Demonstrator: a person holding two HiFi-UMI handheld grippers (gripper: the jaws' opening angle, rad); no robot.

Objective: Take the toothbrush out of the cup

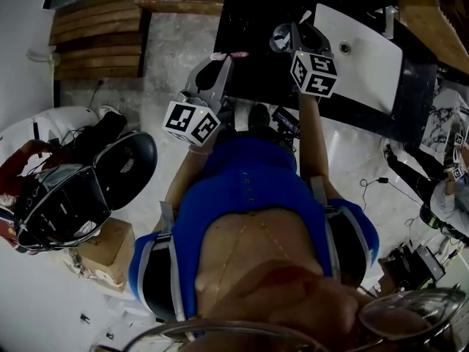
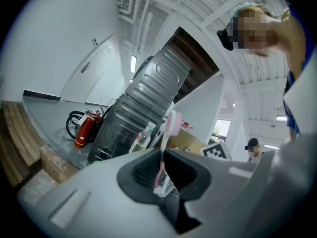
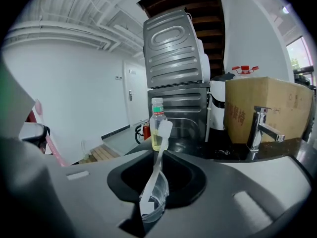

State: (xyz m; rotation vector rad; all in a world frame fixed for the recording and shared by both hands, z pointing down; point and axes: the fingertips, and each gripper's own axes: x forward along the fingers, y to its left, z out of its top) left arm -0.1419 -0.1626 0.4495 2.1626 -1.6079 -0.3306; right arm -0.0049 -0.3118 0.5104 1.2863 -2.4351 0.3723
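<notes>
At black counter (image 1: 249, 28), left gripper (image 2: 161, 181) pinches pink toothbrush (image 2: 171, 124); right gripper (image 3: 149, 206) grips cup (image 3: 159, 190).

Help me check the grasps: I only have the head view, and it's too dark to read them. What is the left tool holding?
Observer: The left tool is shut on a pink plastic toothbrush, whose head sticks out beyond the jaws.
Operator: And the right tool?
Observer: The right tool is shut on a small clear plastic cup.
Operator: Is that cup empty?
Observer: No. A white plastic toothbrush stands in it, leaning out past the rim.
</notes>
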